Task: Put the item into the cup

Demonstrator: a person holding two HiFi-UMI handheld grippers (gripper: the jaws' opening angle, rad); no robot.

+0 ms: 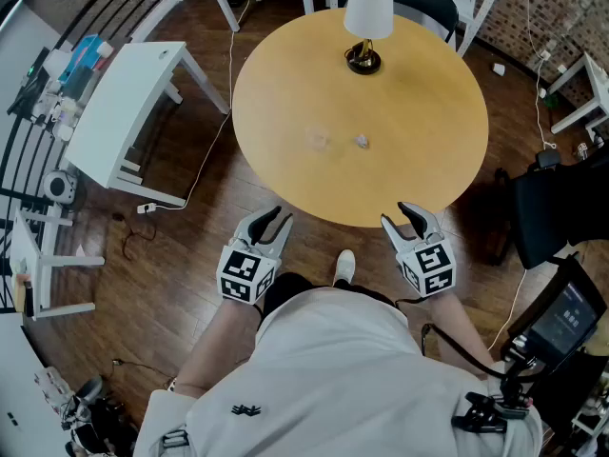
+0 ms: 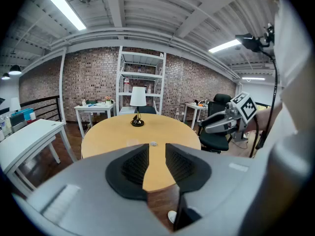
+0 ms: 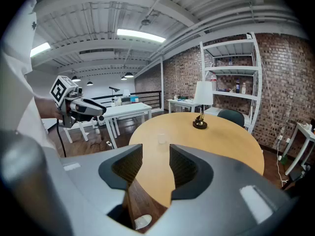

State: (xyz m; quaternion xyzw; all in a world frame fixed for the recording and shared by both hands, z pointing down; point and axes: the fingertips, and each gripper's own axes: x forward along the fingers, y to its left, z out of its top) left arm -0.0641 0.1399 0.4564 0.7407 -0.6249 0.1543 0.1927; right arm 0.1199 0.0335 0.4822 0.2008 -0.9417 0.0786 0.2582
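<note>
A small crumpled pale item (image 1: 362, 142) lies near the middle of the round wooden table (image 1: 419, 93). A clear cup (image 1: 319, 141), faint against the wood, stands just to its left. In the left gripper view the item (image 2: 154, 143) shows beyond the jaws; in the right gripper view the cup (image 3: 161, 138) shows past them. My left gripper (image 1: 269, 225) and right gripper (image 1: 409, 219) hover at the table's near edge, both open and empty, well short of item and cup. The jaws of the left gripper (image 2: 156, 163) and the right gripper (image 3: 156, 168) stand apart.
A white-shaded lamp (image 1: 366, 17) stands at the table's far side. A white desk (image 1: 124, 103) is to the left, a black chair (image 1: 561, 208) to the right, and white shelving (image 2: 140, 77) behind. Cables lie on the wooden floor (image 1: 190, 246).
</note>
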